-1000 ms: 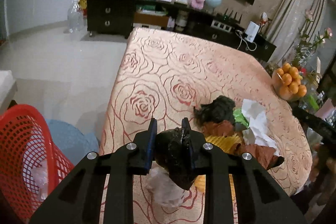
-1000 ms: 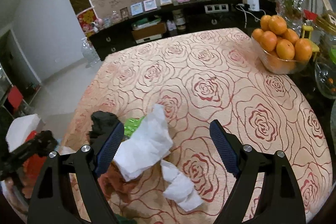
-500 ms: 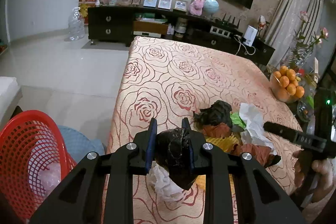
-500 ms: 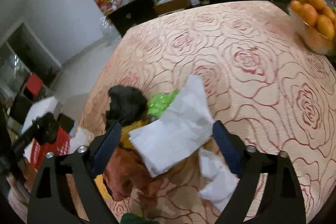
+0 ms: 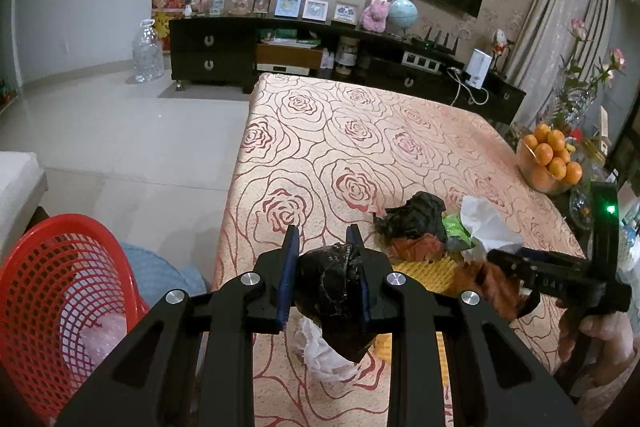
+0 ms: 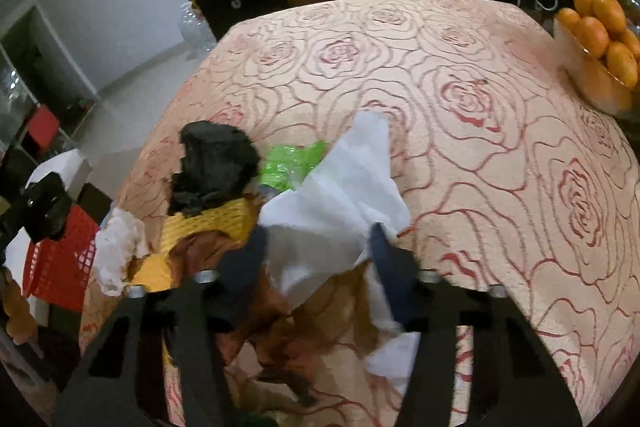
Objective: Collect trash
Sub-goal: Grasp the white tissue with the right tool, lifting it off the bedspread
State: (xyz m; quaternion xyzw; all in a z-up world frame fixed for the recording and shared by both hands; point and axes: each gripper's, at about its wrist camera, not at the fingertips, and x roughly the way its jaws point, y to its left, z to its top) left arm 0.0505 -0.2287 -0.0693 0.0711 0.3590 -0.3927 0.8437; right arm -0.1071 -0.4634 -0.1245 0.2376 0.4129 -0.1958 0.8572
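Rose-patterned tablecloth (image 5: 340, 155), tiled floor (image 5: 120, 131), dark sideboard (image 5: 216, 47)

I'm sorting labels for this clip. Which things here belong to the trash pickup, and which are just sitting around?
Part of the job:
- black wad, held in the left gripper
- white tissue, between the right gripper's closing jaws
- second black wad
- green wrapper
- brown scrap
- red basket

Just lying about:
- bowl of oranges
- globe
- water jug

trash pile (image 5: 436, 239) on table (image 5: 340, 131), basket (image 5: 52, 291) left, fruit bowl (image 5: 548, 163) right
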